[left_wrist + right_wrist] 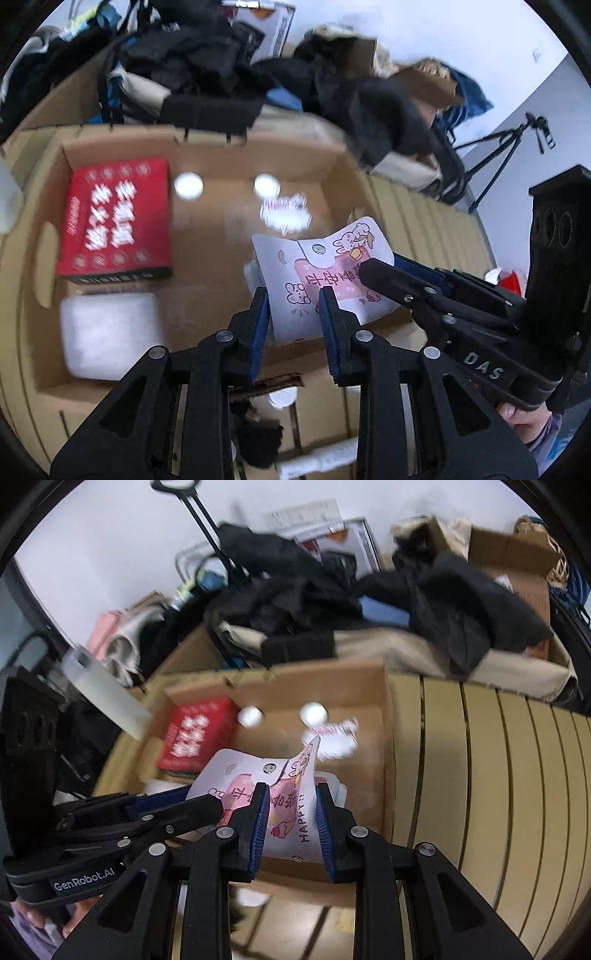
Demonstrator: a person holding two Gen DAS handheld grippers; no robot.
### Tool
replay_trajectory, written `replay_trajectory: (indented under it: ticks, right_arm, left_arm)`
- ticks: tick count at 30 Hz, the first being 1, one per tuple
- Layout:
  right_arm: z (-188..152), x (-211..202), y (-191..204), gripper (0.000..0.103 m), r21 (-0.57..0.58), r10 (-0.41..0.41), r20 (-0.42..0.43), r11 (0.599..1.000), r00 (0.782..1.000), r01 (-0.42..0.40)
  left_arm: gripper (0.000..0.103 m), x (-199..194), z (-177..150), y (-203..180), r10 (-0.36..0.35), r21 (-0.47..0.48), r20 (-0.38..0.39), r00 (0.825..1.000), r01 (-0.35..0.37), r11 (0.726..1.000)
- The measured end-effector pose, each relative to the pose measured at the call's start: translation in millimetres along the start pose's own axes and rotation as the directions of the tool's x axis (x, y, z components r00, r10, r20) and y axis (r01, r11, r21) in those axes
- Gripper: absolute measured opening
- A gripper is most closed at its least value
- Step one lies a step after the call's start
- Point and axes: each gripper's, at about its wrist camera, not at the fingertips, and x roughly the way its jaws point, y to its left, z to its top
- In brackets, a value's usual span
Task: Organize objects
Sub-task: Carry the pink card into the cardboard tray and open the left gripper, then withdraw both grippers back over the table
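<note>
Left claw (291, 299): fingers set apart either side of the near edge of the white-and-pink pouch (321, 273); contact unclear.
Right claw (290, 812): pads are close on both sides of the pouch's curled right flap (306, 786) — whether they truly pinch it I cannot tell.
Pouch: held up over the near right part of the open cardboard box (343, 158), its printed face bent, one corner lifted.
Box contents: red carton (118, 218) flat at the far left; white padded pack (110, 336) near left, just beside the carton; a small white sticker-like item (284, 214) on the floor of the box past the pouch.
Box edges: far wall bears two round white spots (188, 185); right wall stands close to the pouch.
Open room: bare cardboard floor lies between the red carton and the pouch.
Worktop (480, 775): slatted, tan, stretching right of the box.
Beyond: heap of dark clothing (295, 590) behind the far wall.
</note>
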Motion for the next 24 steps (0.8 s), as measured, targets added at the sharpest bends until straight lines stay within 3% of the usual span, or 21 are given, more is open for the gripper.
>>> replay_trajectory:
  ticks: [3, 6, 9, 12, 14, 16, 17, 21, 24]
  right_arm:
    - [-13, 24, -6, 0.027, -0.021, -0.058, -0.053, 0.998, 0.997, 0.057]
    - [-21, 33, -12, 0.027, -0.016, -0.083, -0.084, 0.996, 0.993, 0.082]
    - [-22, 9, -14, 0.028, 0.005, -0.079, -0.046, 0.997, 0.996, 0.080]
    - [-19, -30, -6, 0.029, 0.002, -0.108, 0.008, 0.994, 0.994, 0.108]
    - [-17, -67, 3, 0.040, 0.001, -0.101, 0.055, 0.995, 0.993, 0.101]
    - [-19, -104, 15, 0.080, -0.011, -0.101, 0.100, 0.995, 0.990, 0.103]
    - [-21, -125, 22, 0.087, -0.022, -0.103, 0.126, 0.994, 0.987, 0.107]
    - [-45, -195, 50, 0.087, -0.073, -0.119, 0.211, 0.988, 0.970, 0.137]
    - [-80, -231, 72, 0.087, -0.099, -0.136, 0.245, 0.981, 0.960, 0.164]
  left_arm:
    - [0.025, 23, -10, -2, 0.046, 0.027, -0.035, 0.998, -0.045, 0.999]
    - [0.028, 28, -17, -1, 0.031, 0.030, -0.079, 0.996, -0.029, 0.999]
    - [0.032, 0, -22, -4, 0.044, 0.055, -0.047, 0.998, -0.041, 0.998]
    - [0.054, -57, -25, -8, 0.071, 0.088, 0.034, 0.997, -0.074, 0.993]
    - [0.075, -105, -31, -15, 0.122, 0.112, 0.108, 0.987, -0.134, 0.985]
    - [0.083, -140, -40, -17, 0.150, 0.121, 0.156, 0.976, -0.170, 0.978]
    - [0.086, -159, -48, -17, 0.164, 0.117, 0.173, 0.971, -0.185, 0.976]
    - [0.088, -215, -94, -16, 0.239, 0.095, 0.208, 0.948, -0.263, 0.960]
    - [0.097, -251, -139, -21, 0.241, 0.098, 0.264, 0.934, -0.274, 0.957]
